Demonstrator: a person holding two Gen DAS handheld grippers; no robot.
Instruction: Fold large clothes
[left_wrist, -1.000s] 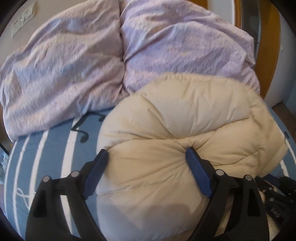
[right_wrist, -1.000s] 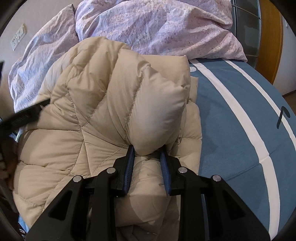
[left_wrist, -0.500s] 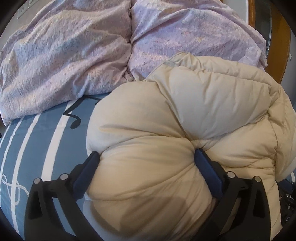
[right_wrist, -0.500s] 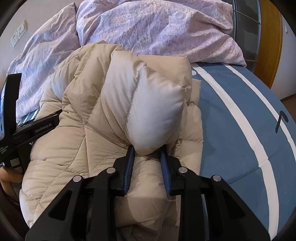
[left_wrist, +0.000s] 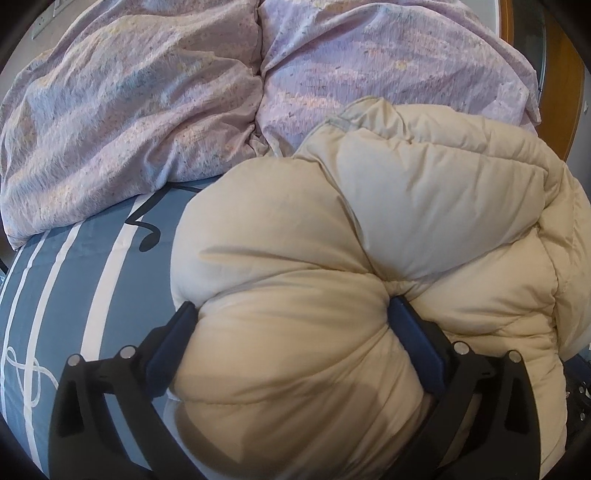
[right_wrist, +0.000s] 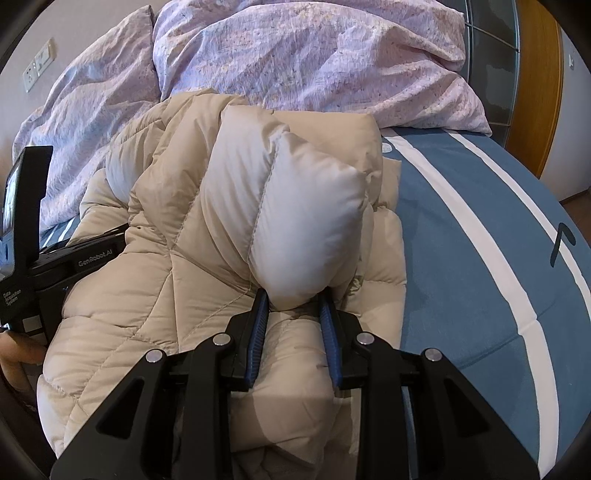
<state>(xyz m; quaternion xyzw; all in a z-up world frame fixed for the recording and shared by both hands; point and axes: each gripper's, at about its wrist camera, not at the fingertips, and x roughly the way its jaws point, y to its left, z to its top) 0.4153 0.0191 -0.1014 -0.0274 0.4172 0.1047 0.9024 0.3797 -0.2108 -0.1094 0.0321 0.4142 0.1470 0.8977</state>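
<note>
The puffy coat (left_wrist: 369, 258) lies bunched on the bed (left_wrist: 92, 295). The left tool (left_wrist: 291, 332) straddles it, spread wide; the right tool (right_wrist: 293, 321) clenches a fold (raised, leaning leftward).

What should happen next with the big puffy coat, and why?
Probably draw the left hand-held gripper back off the beige puffer coat. Its jaws have just been opening, a fat bulge sits between them, and the right hand-held gripper pinches another fold.

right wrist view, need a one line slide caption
Right tongs pinch a puffy fold of the beige down jacket on a blue striped bed sheet, lilac duvet behind.
</note>
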